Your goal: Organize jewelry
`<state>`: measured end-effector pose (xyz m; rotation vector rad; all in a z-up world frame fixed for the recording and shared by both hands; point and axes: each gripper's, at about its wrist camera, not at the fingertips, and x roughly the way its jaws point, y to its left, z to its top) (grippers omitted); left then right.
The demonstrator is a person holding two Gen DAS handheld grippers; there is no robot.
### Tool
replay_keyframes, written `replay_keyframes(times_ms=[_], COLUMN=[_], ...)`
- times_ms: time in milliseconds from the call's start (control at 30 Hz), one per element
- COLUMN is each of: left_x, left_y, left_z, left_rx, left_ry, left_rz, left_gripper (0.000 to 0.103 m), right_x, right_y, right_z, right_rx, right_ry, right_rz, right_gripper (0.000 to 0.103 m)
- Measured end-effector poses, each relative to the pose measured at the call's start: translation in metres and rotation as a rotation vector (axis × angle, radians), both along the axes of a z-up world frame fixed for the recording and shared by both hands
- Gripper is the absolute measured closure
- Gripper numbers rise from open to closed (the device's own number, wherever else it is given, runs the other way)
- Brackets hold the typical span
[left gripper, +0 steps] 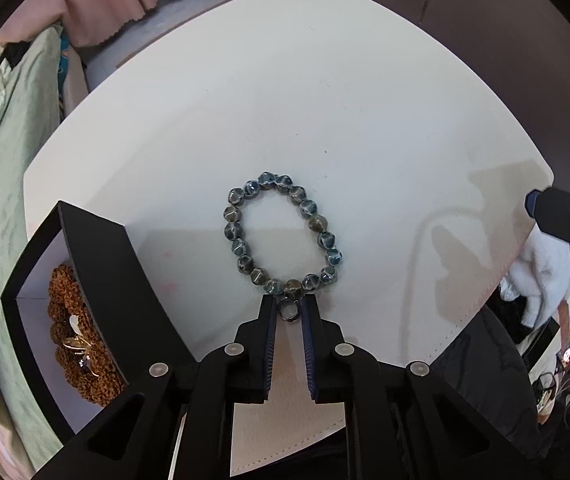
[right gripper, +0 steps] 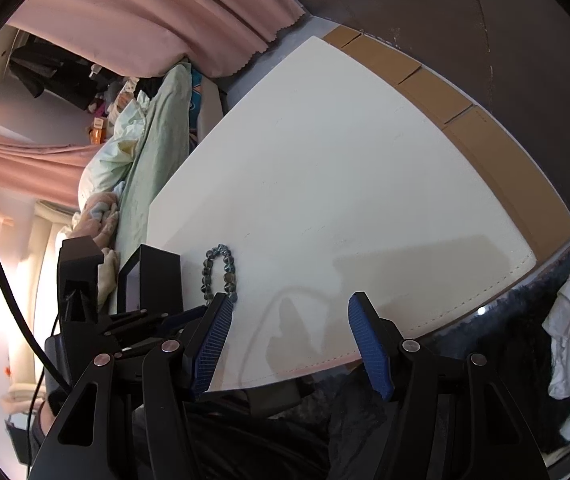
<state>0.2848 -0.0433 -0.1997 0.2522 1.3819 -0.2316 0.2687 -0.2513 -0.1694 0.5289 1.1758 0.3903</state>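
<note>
A bracelet of blue-grey glazed beads is laid flat on the white tabletop, just right of an open black box (brown beads inside). Its small metal ring is flanked by the left gripper, jaws narrowly apart. The right gripper is held wide apart above the table's near edge.

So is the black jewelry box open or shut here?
Open: the black jewelry box shows its white interior, with a brown beaded bracelet lying inside.
</note>
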Motion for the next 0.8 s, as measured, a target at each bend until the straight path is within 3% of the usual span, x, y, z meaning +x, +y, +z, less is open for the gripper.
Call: replay_keyframes(times_ms=[500, 800], left_x=[-0.011, -0.015], left_y=[0.035, 0.074], left_z=[0.053, 0.073], left_rx=[-0.102, -0.158], left_ry=[-0.12, -0.161], left_rz=[0.096, 0.184], left_gripper=[0.09, 0.09], right_x=[0.014, 0.032], right_y=[0.048, 0.089], right_z=[0.004, 0.0], right_rx=[-0.038, -0.126], right_ry=[-0.015, -0.008], right_rz=[0.111, 0.173], right_gripper=[0.042, 0.058])
